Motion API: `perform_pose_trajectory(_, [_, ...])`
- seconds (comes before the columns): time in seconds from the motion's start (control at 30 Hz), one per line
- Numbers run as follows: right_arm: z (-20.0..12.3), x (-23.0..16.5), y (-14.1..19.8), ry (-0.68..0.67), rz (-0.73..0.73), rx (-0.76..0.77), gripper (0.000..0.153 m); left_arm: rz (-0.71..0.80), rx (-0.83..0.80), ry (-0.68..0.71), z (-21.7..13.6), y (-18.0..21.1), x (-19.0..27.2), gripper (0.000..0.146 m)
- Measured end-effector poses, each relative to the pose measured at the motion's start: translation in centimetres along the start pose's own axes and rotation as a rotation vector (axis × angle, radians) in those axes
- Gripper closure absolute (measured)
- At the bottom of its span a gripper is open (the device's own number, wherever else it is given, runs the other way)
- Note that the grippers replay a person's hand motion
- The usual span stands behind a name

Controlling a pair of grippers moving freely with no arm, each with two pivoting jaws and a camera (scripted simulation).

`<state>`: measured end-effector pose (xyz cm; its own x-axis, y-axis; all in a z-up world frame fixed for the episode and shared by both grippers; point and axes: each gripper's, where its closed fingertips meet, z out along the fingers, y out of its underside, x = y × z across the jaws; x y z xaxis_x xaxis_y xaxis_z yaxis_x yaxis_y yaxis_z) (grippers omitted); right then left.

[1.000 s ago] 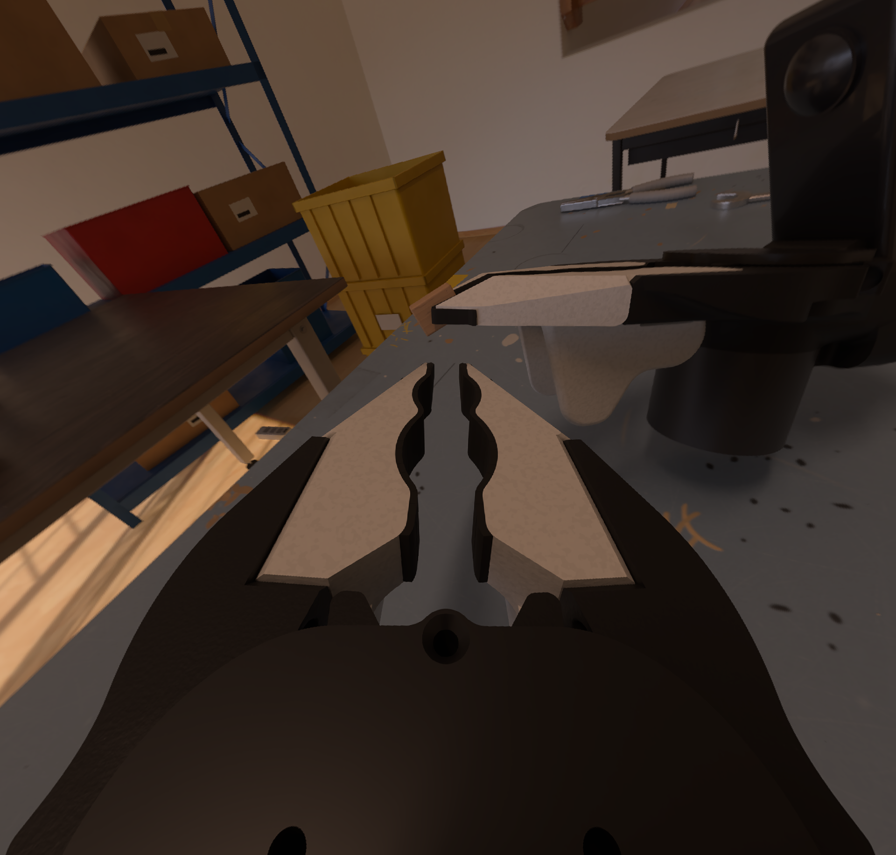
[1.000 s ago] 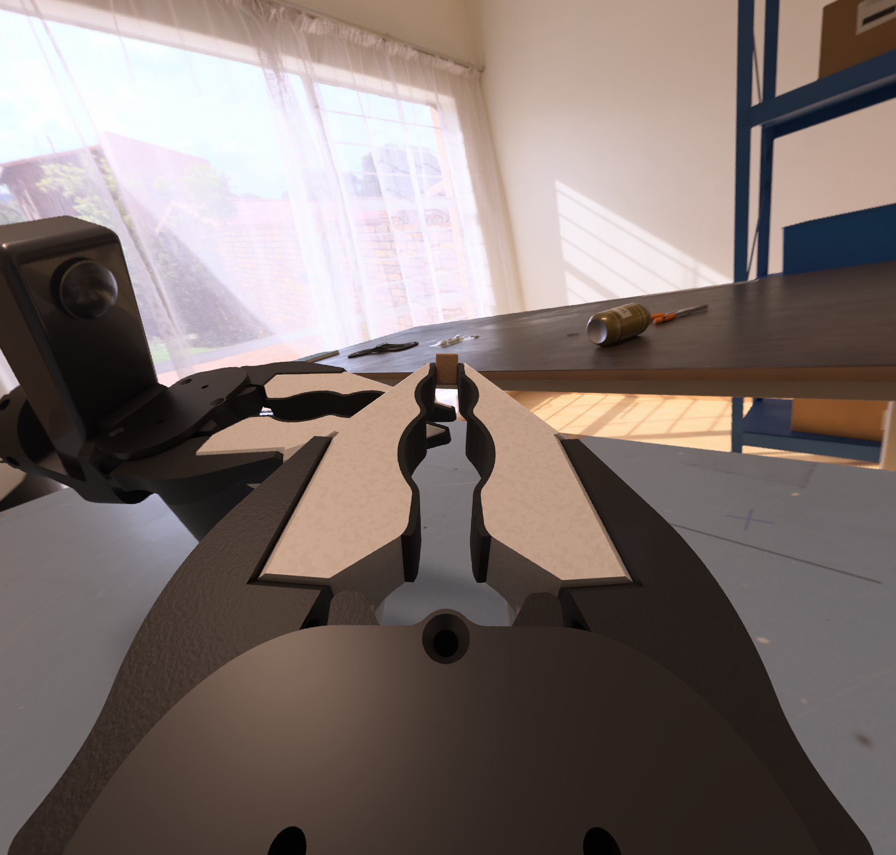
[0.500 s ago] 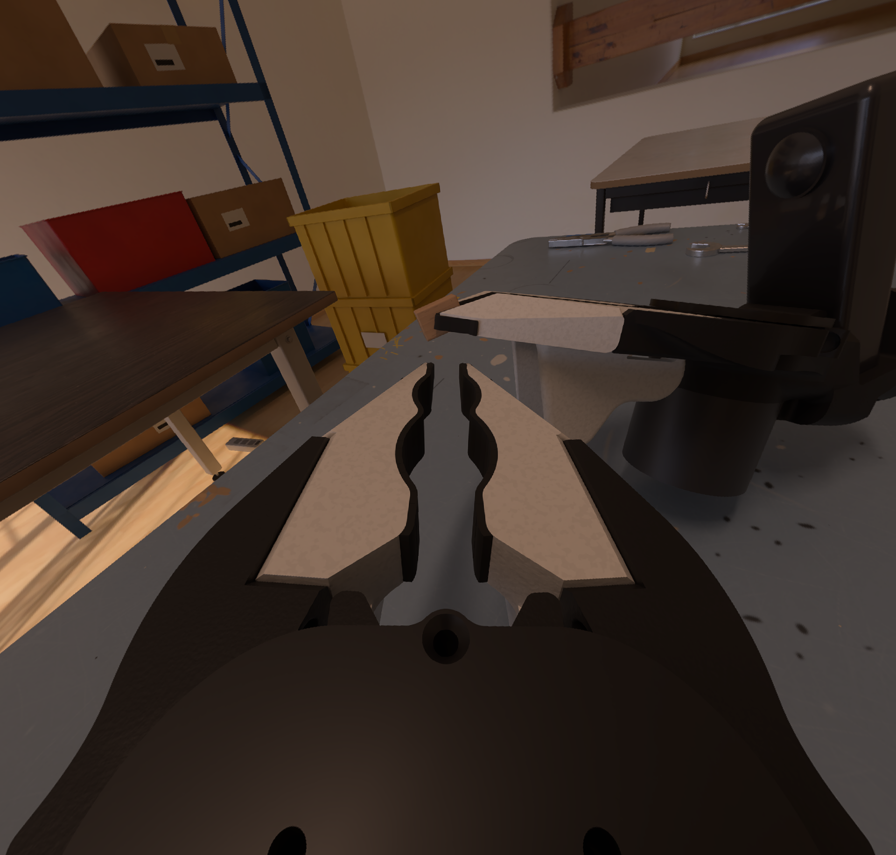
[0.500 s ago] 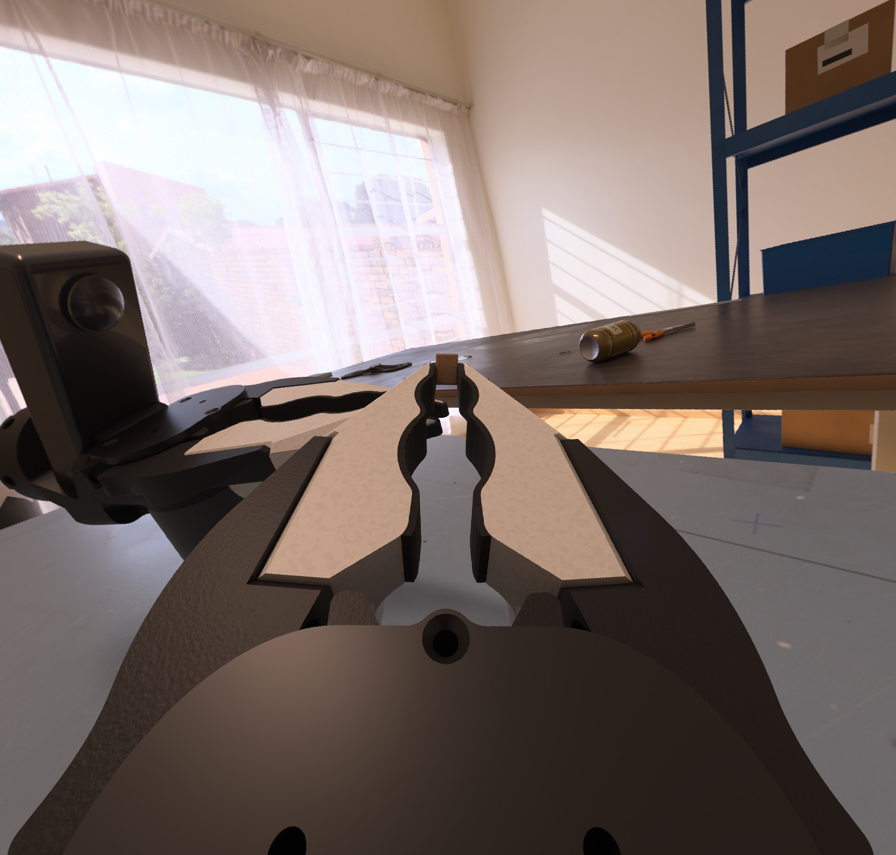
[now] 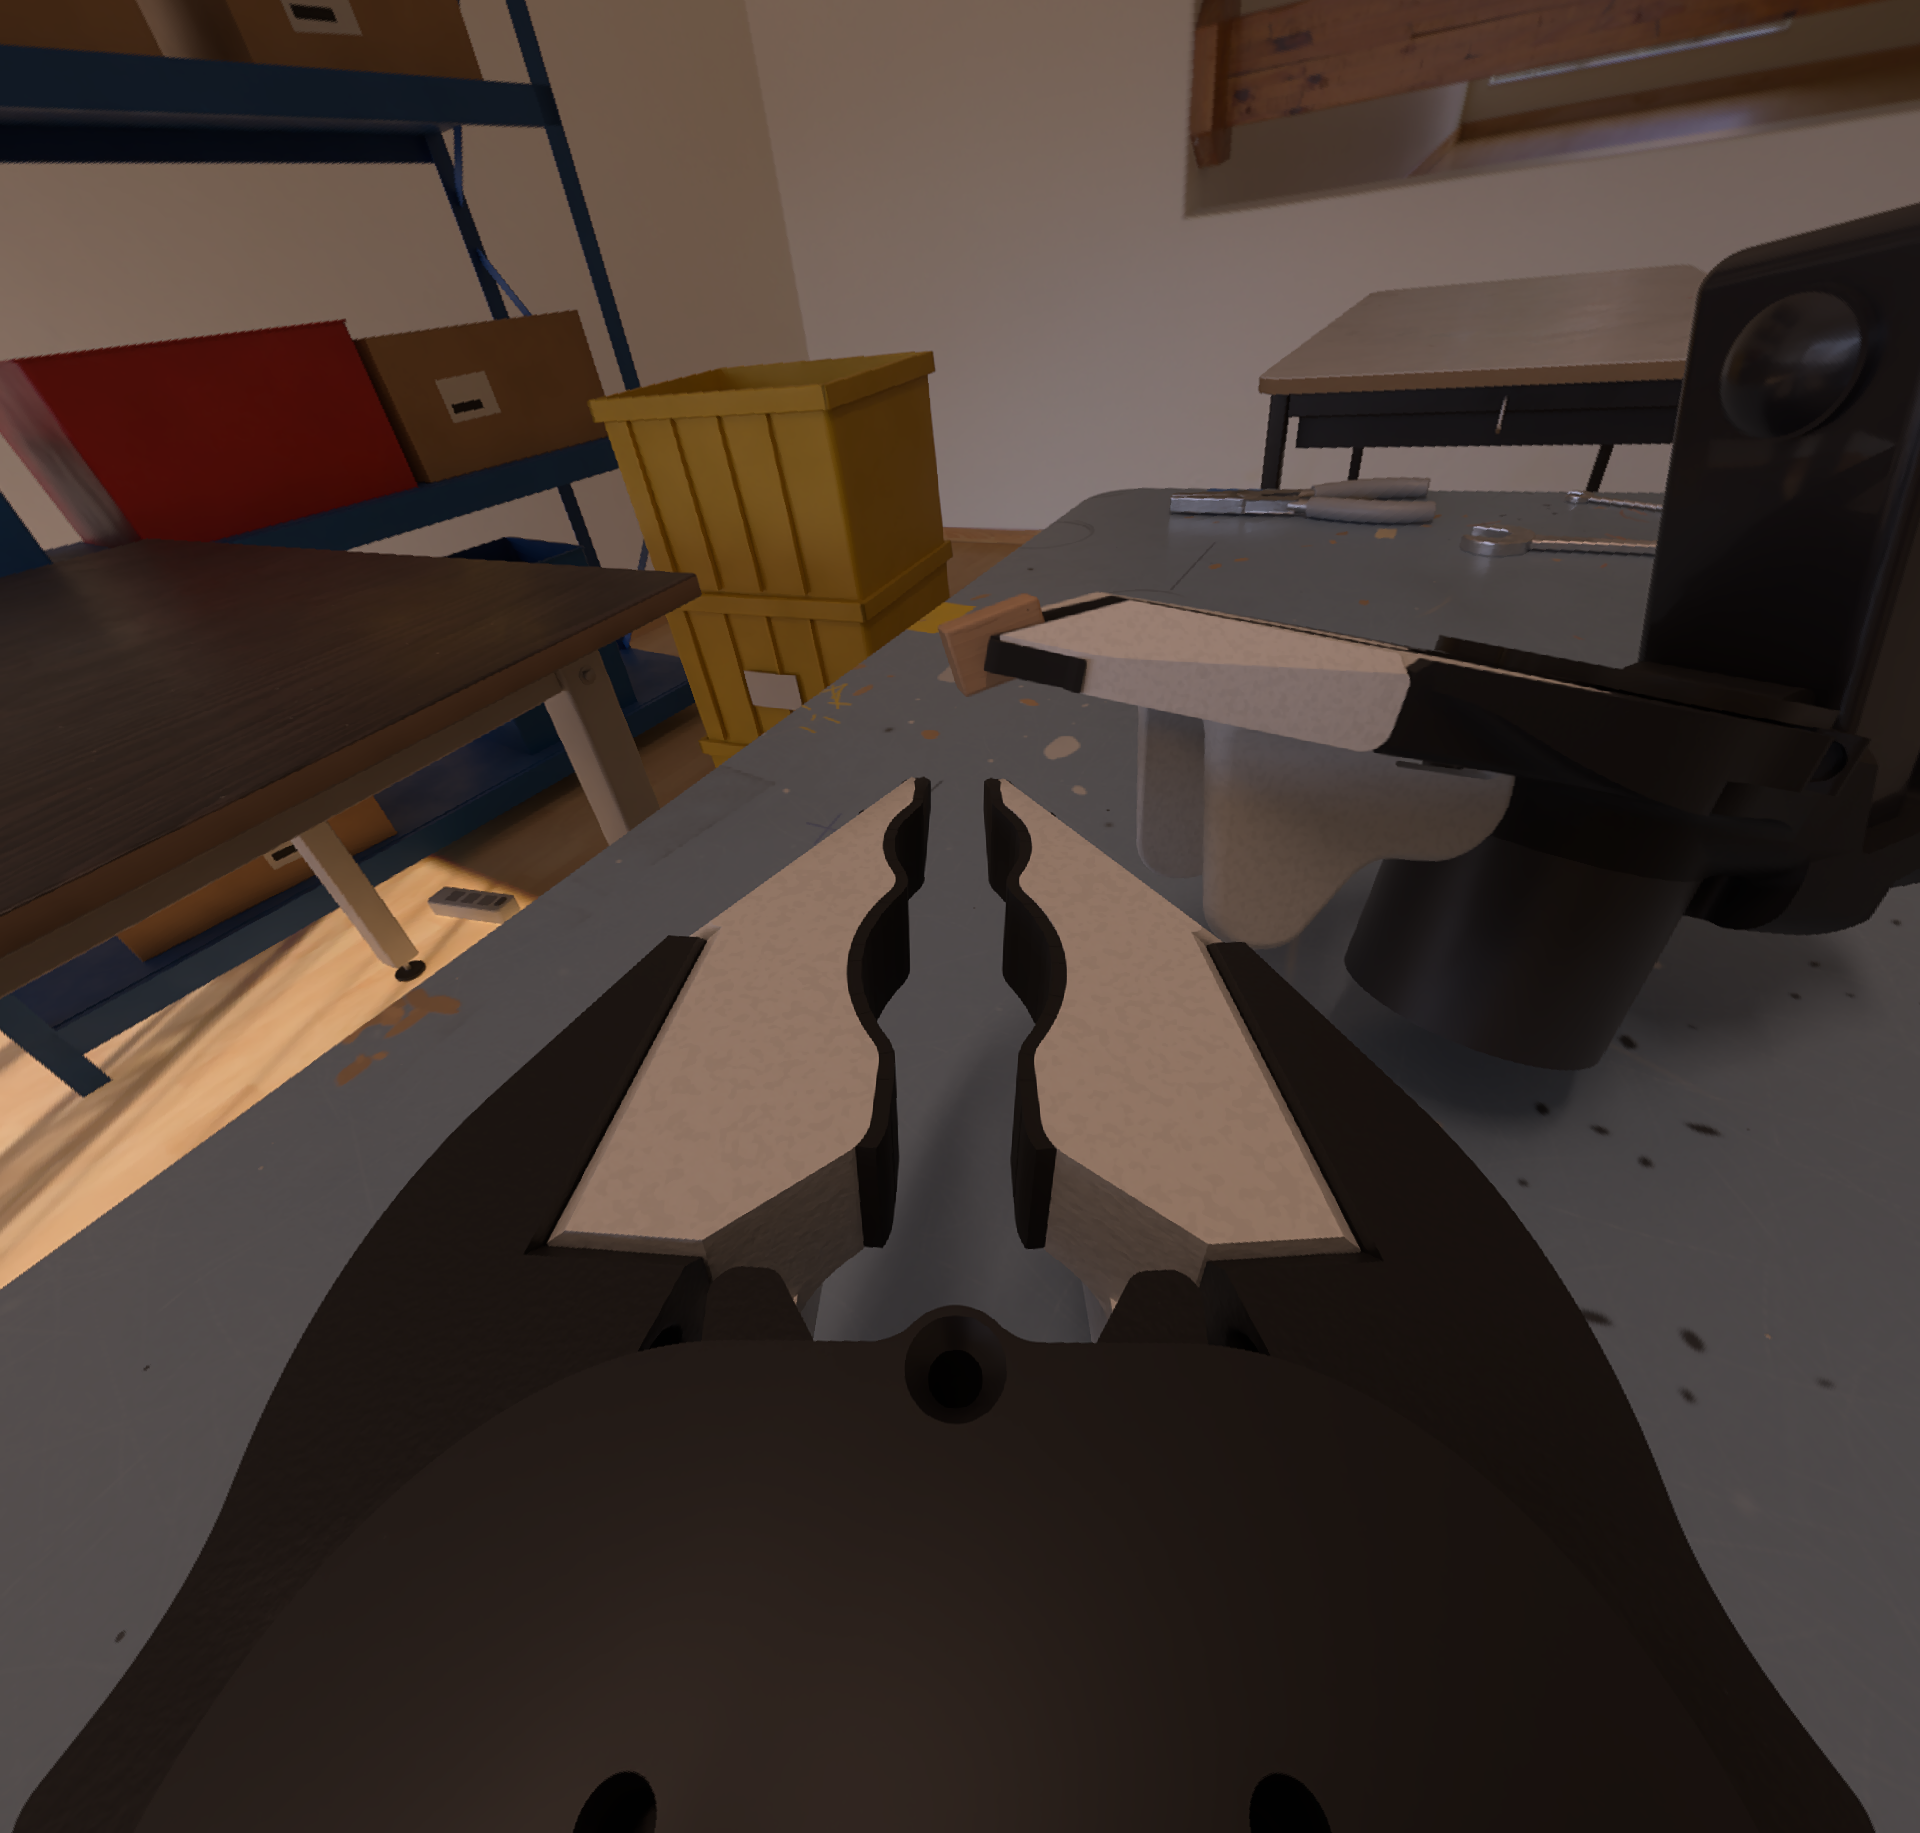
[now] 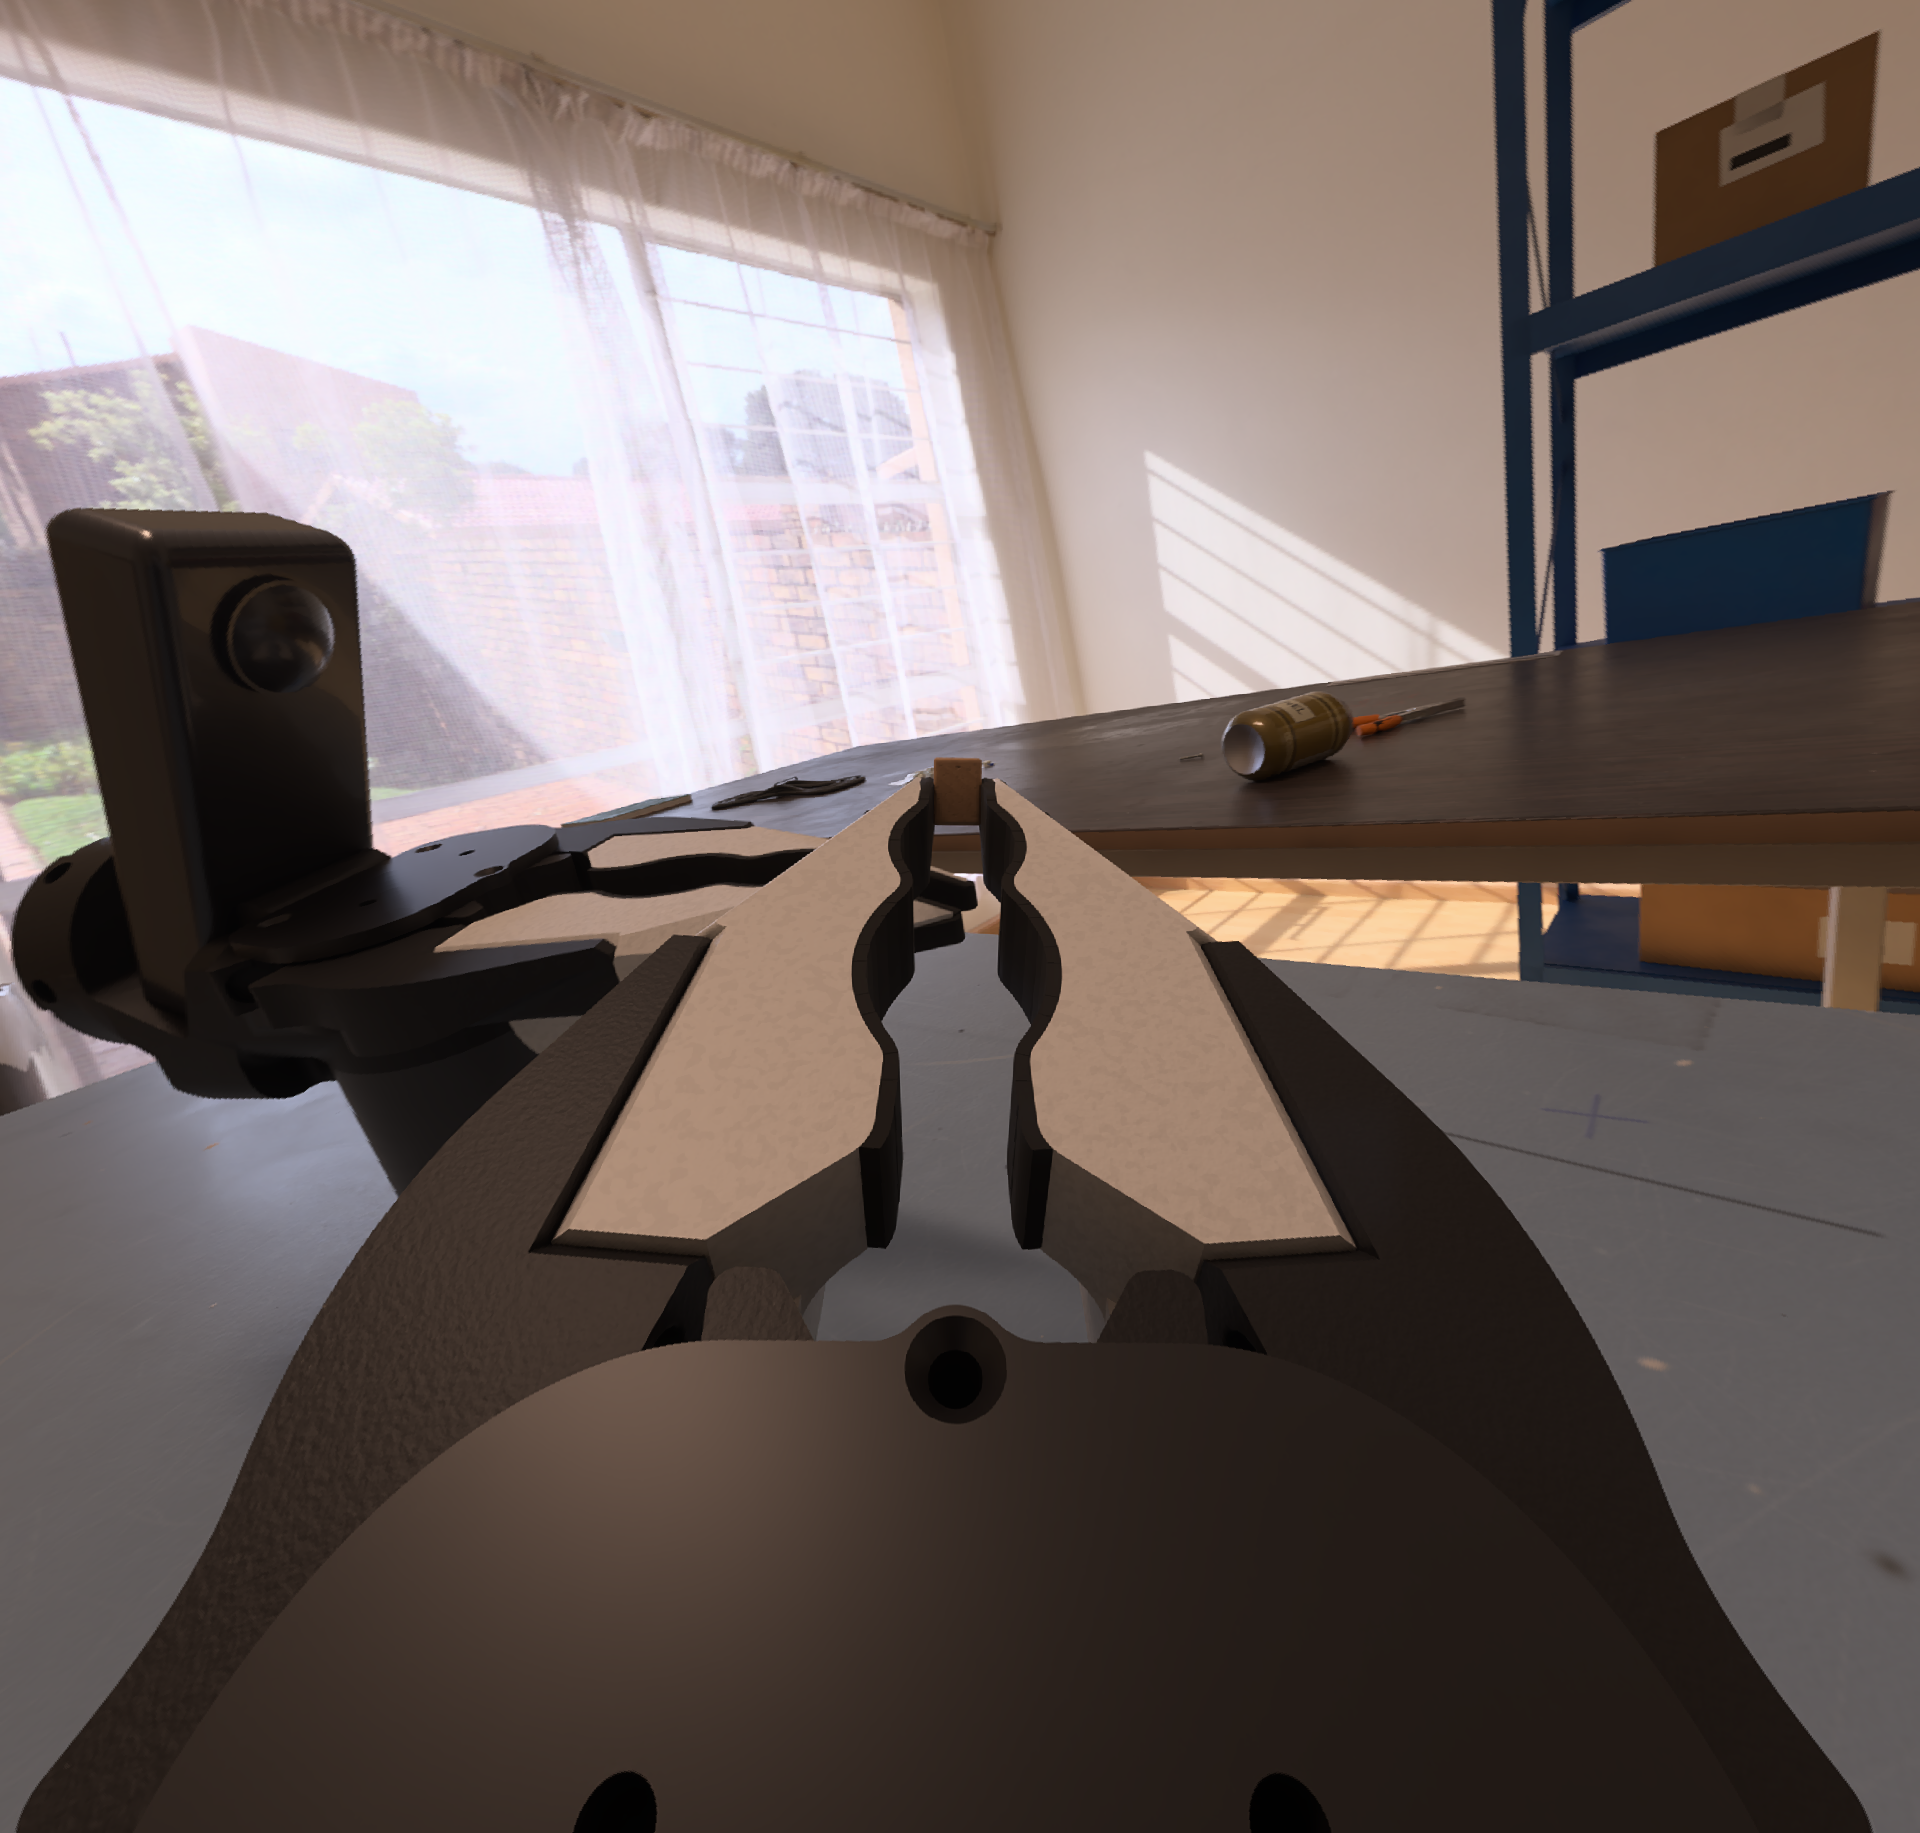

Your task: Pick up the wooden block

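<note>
The small wooden block (image 6: 957, 788) is pinched between the fingertips of my right gripper (image 6: 958, 796), which is shut on it. In the left wrist view the block (image 5: 971, 649) sticks out of the right gripper's tips (image 5: 1003, 656) and hangs above the grey table (image 5: 1558, 1264). My left gripper (image 5: 953, 788) is empty, with a narrow gap between its fingers. It sits low over the table, just short of and below the block. It also shows in the right wrist view (image 6: 951, 910), on the left.
Pliers (image 5: 1320, 503) and a wrench (image 5: 1496, 541) lie at the grey table's far end. A dark table (image 6: 1455, 775) beside it holds a can (image 6: 1283, 734) and a screwdriver (image 6: 1403, 718). Yellow crates (image 5: 790, 536) and blue shelving (image 5: 312, 100) with boxes stand beyond.
The right gripper has lifted the block a little higher off the table. The left gripper has stayed near the same spot, with the same gap, while its view has shifted.
</note>
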<state>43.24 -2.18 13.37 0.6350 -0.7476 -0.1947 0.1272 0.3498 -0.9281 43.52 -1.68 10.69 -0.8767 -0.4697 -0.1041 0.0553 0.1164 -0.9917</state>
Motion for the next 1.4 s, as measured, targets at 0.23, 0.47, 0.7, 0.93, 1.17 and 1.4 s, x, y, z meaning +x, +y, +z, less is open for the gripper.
perform_pose_trajectory(0.23, [0.3,0.3,0.3,0.042,-0.084,-0.026,0.145,0.004,-0.006,0.018,0.2,0.2,0.5,0.136])
perform_pose_trajectory(0.47, [0.5,0.3,0.8,0.069,-0.17,-0.078,0.145,-0.102,0.011,0.048,0.1,0.2,0.4,0.136])
perform_pose_trajectory(0.7, [0.6,0.2,1.1,0.065,-0.143,-0.099,0.145,-0.182,0.025,0.023,-0.3,0.3,0.6,0.136])
perform_pose_trajectory(0.93, [0.5,0.0,1.3,0.051,-0.068,-0.1,0.145,-0.155,0.03,-0.017,-0.6,0.4,0.8,0.136])
perform_pose_trajectory(1.17, [0.6,-0.8,0.7,-0.036,0.136,-0.028,0.145,0.052,0.092,-0.084,-1.3,-0.6,0.7,0.136])
perform_pose_trajectory(1.4, [0.5,-1.7,-0.2,-0.096,0.218,0.025,0.145,0.19,0.12,-0.166,-2.3,-1.6,0.5,0.136])
